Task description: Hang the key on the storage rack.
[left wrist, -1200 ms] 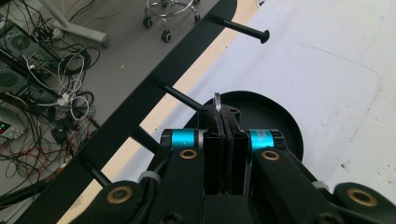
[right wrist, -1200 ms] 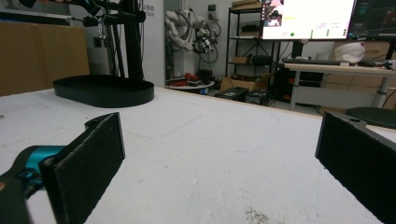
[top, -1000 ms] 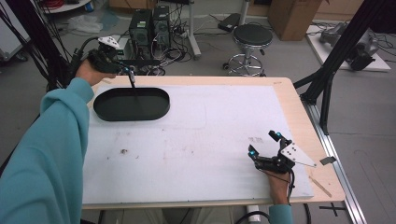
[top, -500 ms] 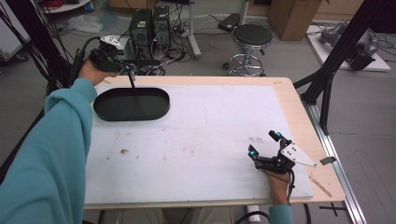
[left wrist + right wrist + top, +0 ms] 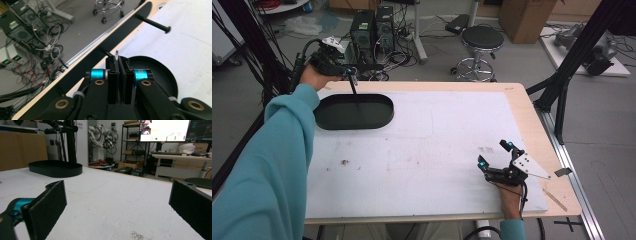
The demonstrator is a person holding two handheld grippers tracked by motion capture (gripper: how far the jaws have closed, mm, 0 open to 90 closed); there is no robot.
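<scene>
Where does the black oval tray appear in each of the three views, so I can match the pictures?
High view: black oval tray at upper left of the table, below the left gripper.
Left gripper view: right of centre, behind the shut jaws.
Right gripper view: far left, in the distance on the table.
Shared landmark: the white table mat.

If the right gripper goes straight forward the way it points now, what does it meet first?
Probably nothing soon: the right gripper, open, faces bare table. Far ahead and to the left stands the black tray, though depth is unclear.
</scene>
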